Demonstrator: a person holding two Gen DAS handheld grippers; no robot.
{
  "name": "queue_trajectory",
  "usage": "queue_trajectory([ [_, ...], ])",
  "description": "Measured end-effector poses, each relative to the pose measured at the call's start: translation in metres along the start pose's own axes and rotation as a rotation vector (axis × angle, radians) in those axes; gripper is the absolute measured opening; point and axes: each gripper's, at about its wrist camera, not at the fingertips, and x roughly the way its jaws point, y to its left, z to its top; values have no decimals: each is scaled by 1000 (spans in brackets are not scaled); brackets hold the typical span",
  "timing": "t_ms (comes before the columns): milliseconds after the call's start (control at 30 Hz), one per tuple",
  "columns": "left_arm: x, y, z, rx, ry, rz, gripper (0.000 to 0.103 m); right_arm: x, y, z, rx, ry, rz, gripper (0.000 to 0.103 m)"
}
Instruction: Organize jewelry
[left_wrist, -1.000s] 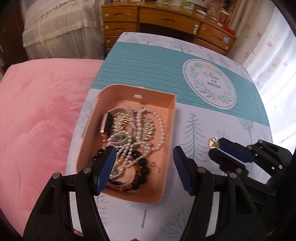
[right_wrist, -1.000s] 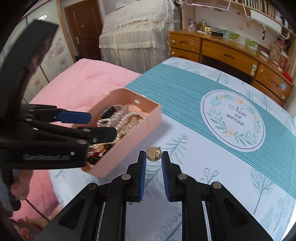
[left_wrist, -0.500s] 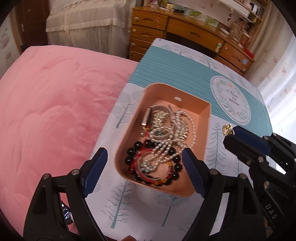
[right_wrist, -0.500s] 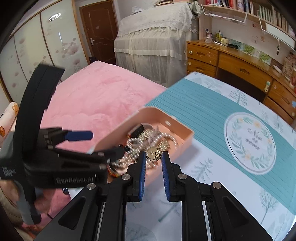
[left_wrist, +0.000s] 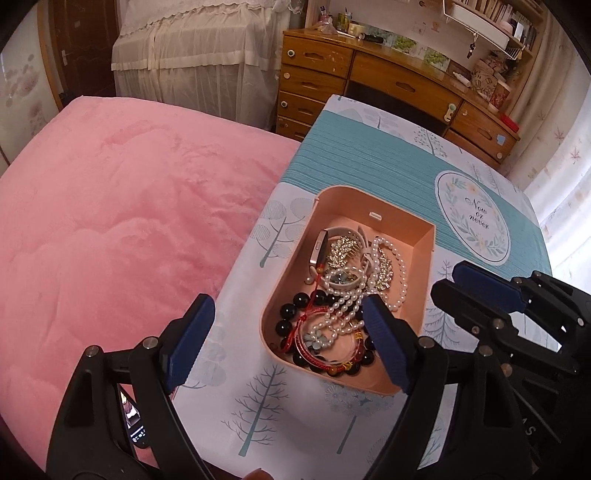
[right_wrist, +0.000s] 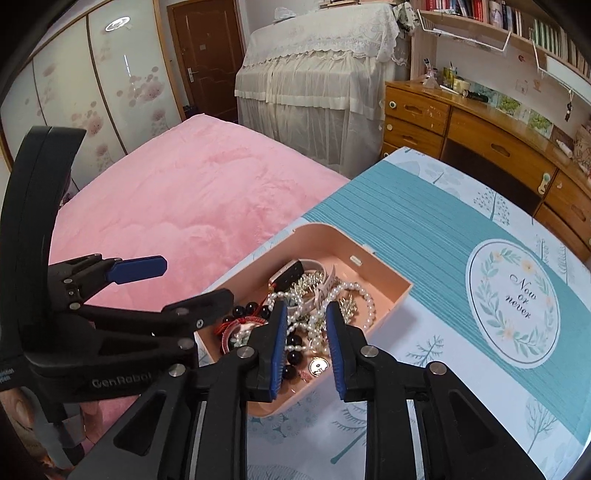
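Observation:
A peach tray on the patterned tablecloth holds pearl strands, dark bead bracelets, a red bracelet, a watch and sparkly pieces. In the right wrist view a small round gold piece lies in the tray's near corner, between the fingers. My right gripper is open and empty just above that corner. It also shows in the left wrist view. My left gripper is wide open and empty over the tray's near left end; it shows at the left in the right wrist view.
The table has a teal striped band and a round "Now or never" print. A pink bed lies along its left edge. A wooden desk with drawers stands behind. White curtains hang at the right.
My right gripper moved over the tray and opened, and the gold piece it held now lies in the tray. My left gripper drifted left and back, staying open.

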Motion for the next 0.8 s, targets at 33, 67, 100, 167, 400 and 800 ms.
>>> queue_trajectory([
  [33,-2,-2,-1,8,-1,-4,81,-2,-1,-2,7,0,1,23],
  [67,-3,-5,-2,19,-5,-4,81,-5,-4,-5,11,-1,1,24],
  [100,-5,-9,-3,35,-11,-2,81,-9,-7,-9,18,-1,-3,25],
  [167,-10,-18,-6,76,-20,1,81,-14,-14,-15,35,3,-14,27],
  [400,-17,-58,-22,169,1,-66,81,-47,-49,-54,129,21,-76,31],
  [800,-32,-141,-54,303,64,-201,81,-137,-99,-136,407,20,-203,35],
])
